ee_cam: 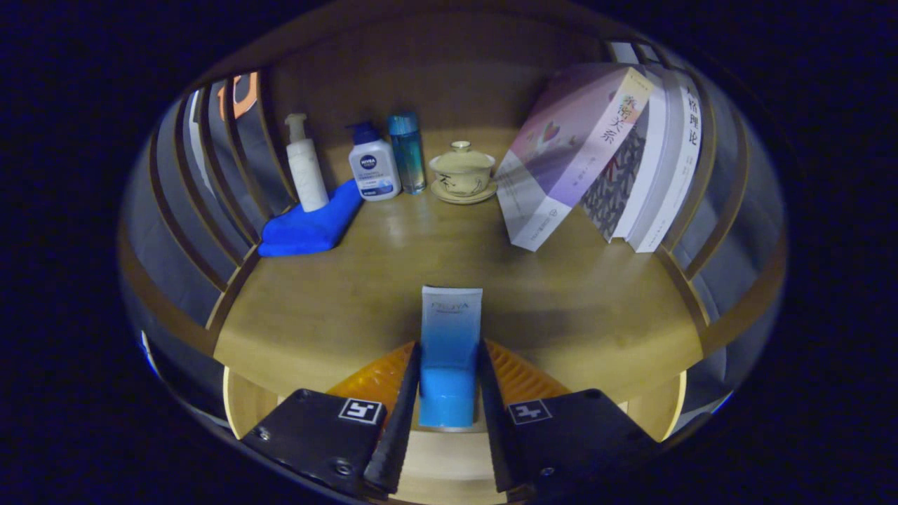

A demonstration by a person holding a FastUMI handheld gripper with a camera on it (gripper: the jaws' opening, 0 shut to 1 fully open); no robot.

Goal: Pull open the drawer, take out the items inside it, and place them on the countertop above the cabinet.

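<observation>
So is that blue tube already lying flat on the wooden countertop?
No: the blue tube is clamped between the two fingers of the gripper, held above the near edge of the countertop.

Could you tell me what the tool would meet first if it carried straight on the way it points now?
The tool, shut on the blue tube, points over bare countertop towards the lidded cup; that looks first in line, though depth is uncertain.

We look forward along the gripper (pixel 449 393) fingers from just in front of the countertop (pixel 351 301), slightly above it, facing its back wall, with the front edge close beneath us.
</observation>
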